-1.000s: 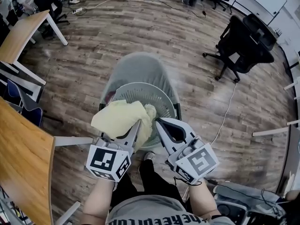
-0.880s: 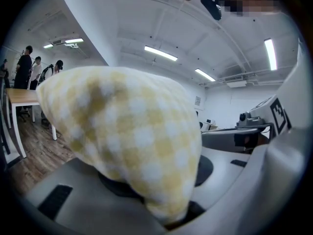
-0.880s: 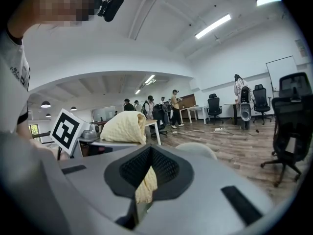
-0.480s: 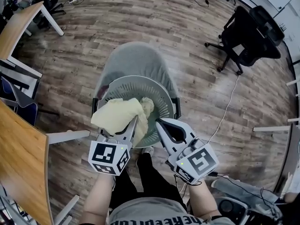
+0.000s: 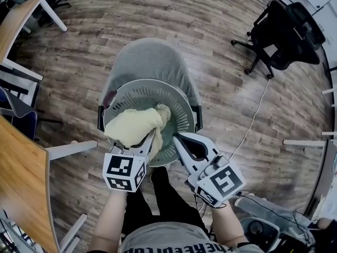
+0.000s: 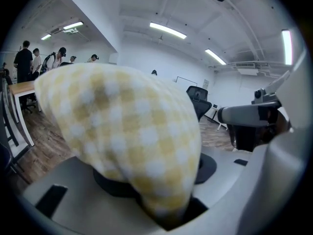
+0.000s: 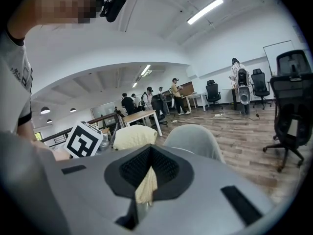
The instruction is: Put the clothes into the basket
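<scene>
A yellow checked cloth (image 5: 131, 126) hangs bunched over the round grey slatted basket (image 5: 187, 115), which sits on a grey chair (image 5: 150, 59). My left gripper (image 5: 149, 141) reaches in from the near rim. Its jaws have just been opening, and the cloth (image 6: 122, 131) still fills the gap between them. My right gripper (image 5: 178, 138) points at the basket's near right rim. In the right gripper view a thin strip of the same cloth (image 7: 146, 185) is pinched between its shut jaws. The basket's floor under the cloth is hidden.
A wooden desk (image 5: 21, 178) runs along the left, with white table legs (image 5: 68, 149) beside the chair. A black office chair (image 5: 279, 30) stands far right and a cable (image 5: 253, 125) crosses the wood floor. Several people stand far off.
Both grippers have come down with the cloth. The bundle now sits lower, inside the basket's rim instead of above its near edge.
</scene>
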Available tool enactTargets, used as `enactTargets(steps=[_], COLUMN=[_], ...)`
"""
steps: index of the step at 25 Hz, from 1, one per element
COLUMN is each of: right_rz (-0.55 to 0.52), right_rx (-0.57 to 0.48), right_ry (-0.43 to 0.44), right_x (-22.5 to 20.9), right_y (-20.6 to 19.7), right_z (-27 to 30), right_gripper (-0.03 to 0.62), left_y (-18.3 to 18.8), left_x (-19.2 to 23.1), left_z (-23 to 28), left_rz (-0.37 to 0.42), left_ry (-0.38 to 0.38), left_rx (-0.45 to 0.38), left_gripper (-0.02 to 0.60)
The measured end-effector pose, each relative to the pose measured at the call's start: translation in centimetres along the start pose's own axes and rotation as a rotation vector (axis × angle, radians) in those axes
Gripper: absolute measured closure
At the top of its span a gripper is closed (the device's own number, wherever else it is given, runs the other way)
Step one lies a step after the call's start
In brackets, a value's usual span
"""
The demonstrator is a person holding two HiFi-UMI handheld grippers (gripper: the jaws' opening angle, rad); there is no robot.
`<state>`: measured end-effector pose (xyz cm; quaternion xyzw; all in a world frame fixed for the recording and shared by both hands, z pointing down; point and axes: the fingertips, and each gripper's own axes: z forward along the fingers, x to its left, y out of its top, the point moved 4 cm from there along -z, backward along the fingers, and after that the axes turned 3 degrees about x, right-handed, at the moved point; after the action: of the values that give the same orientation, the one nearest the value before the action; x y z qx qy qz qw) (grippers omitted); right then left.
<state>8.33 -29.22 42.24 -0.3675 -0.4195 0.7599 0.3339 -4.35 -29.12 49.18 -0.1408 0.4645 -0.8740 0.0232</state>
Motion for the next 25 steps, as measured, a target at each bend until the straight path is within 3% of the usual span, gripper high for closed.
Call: enactTargets(steps=[10,16,21,25], right_rz=[0.011,0.011,0.007,0.002], right_rx=[0.0,0.0,0.0,-0.002], right_ry=[0.003,0.001,0.0,-0.001], right_x=[-0.8,-0.7,0.0,0.6], right_y=[0.2,0.6,0.8,0.7], right_z=[1.2,1.5,1.8,2.1], right_gripper=[0.585,0.585,0.585,0.585], left_y=[-1.5,-1.8,-2.4,-2.8], left_x=[0.2,0.4,0.8,1.6], left_z=[1.2,1.1,0.9,0.3], left_rz=[-0.002,0.007,0.068,0.008], left_ry=[-0.055,-0.062,-0.053,-0.043], left_rx=[0.104,0.142,0.195,0.212], left_gripper=[0.245,0.229,0.222,0.224])
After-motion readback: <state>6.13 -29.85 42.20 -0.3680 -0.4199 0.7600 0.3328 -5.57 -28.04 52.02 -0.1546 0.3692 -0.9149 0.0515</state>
